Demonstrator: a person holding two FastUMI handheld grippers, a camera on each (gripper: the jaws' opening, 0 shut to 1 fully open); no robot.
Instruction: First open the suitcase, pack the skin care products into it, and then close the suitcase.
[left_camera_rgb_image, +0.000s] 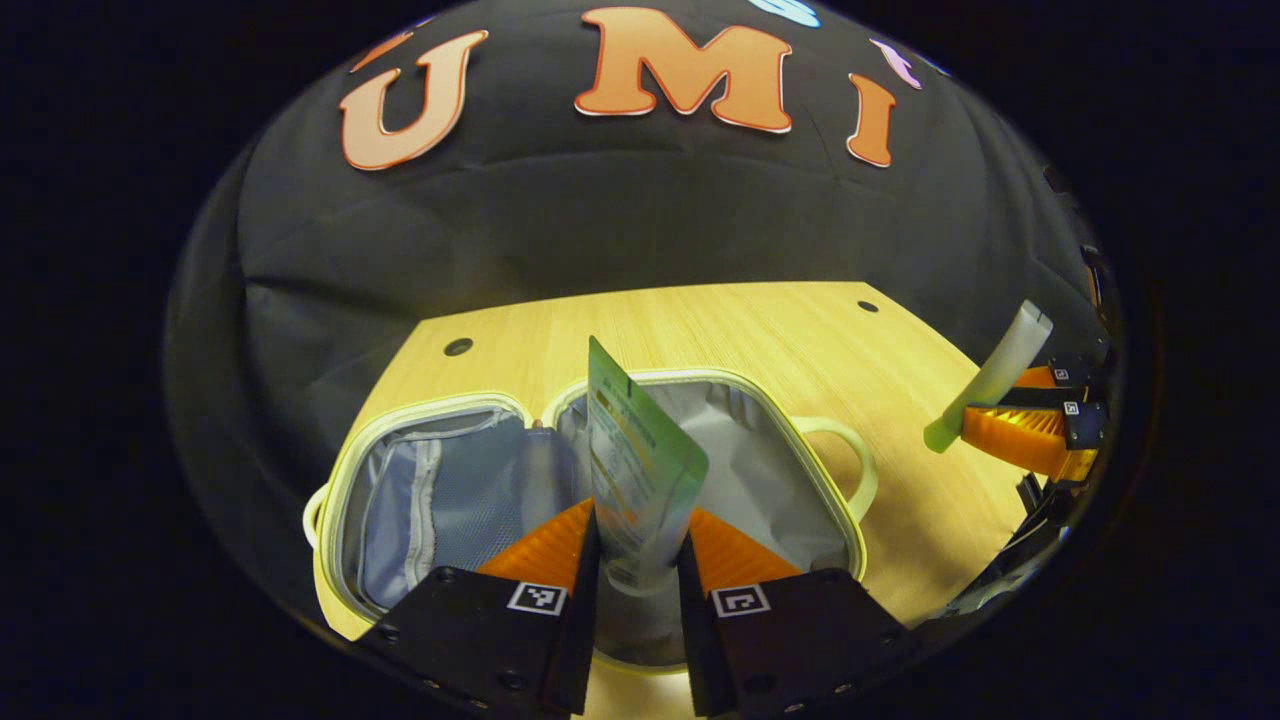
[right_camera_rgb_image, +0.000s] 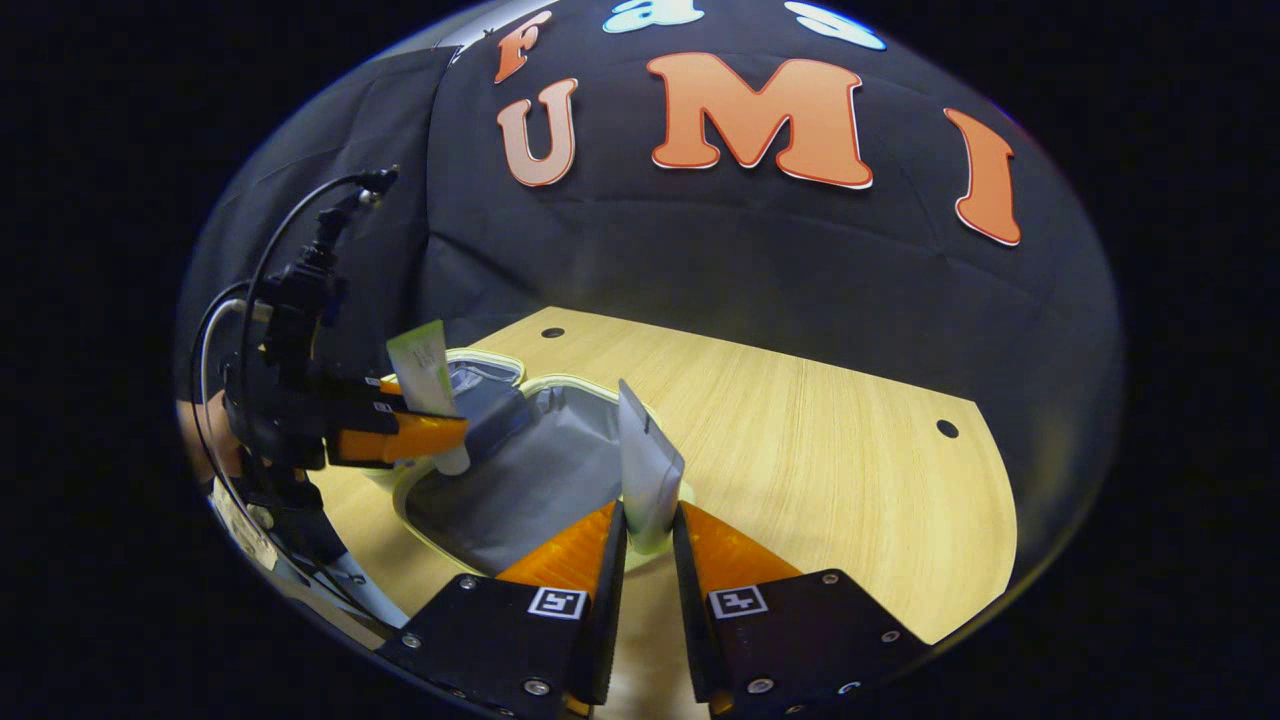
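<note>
A light wooden tabletop (left_camera_rgb_image: 700, 320) with small dark round holes near its far corners stands against a creased black cloth wall (left_camera_rgb_image: 620, 210). Warm light falls across the wood.

The left gripper view looks forward and downward from just behind its own two fingers (left_camera_rgb_image: 640, 560), hanging close over the open suitcase (left_camera_rgb_image: 590, 480), which lies straight ahead on the wooden table (left_camera_rgb_image: 720, 330) with the booth's black wall behind. The right gripper view rides behind its own fingers (right_camera_rgb_image: 645, 560) too, but sits off to the suitcase's (right_camera_rgb_image: 520, 470) side, near one end of it, facing across the table (right_camera_rgb_image: 820, 450) toward the same wall. Both views share the suitcase, the tabletop and the wall. Each also catches the other gripper farther off: the right gripper (left_camera_rgb_image: 1030, 425) at the left view's right edge, the left gripper (right_camera_rgb_image: 400, 430) at the right view's left edge.
</note>
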